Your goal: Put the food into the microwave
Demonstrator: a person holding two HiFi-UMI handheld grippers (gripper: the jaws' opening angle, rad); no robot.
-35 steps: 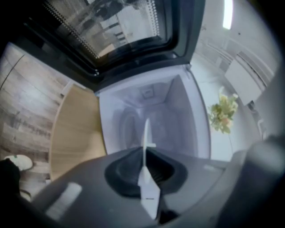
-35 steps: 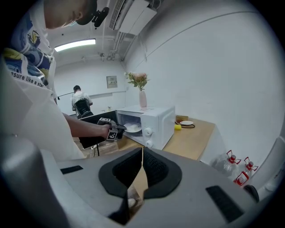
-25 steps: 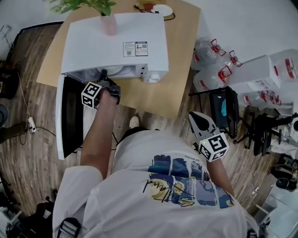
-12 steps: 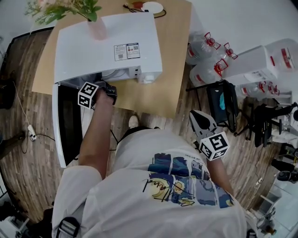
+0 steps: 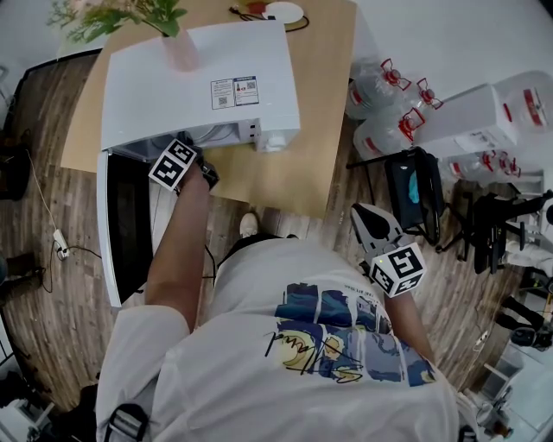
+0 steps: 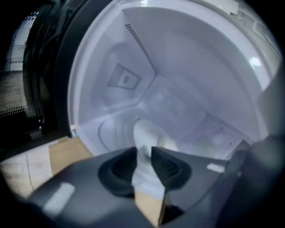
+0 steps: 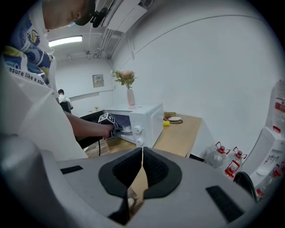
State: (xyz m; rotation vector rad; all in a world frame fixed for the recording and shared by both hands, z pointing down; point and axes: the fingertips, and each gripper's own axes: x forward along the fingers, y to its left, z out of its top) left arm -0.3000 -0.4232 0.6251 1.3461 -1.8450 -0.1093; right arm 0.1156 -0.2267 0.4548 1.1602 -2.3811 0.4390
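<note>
The white microwave [image 5: 199, 78] stands on the wooden table [image 5: 315, 121] with its door [image 5: 121, 224] swung open to the left. My left gripper [image 5: 197, 164] reaches into the cavity, its fingertips hidden under the microwave's top. In the left gripper view its jaws [image 6: 143, 151] are opening, and the rim of a white dish [image 6: 149, 133] lies in the gap over the turntable. In the right gripper view the dish [image 7: 126, 130] shows as a pale plate inside the microwave [image 7: 142, 118]. My right gripper [image 5: 370, 220] hangs at my side, shut and empty [image 7: 142, 153].
A pink vase with flowers [image 5: 177, 47] stands on the microwave. A small plate [image 5: 283, 12] lies at the table's far end. Water jugs [image 5: 389, 104], white boxes [image 5: 471, 116] and a dark stand [image 5: 419, 198] crowd the floor to the right.
My left gripper has rolled at the microwave's mouth, its marker cube turning to face up. The right gripper has stayed where it was.
</note>
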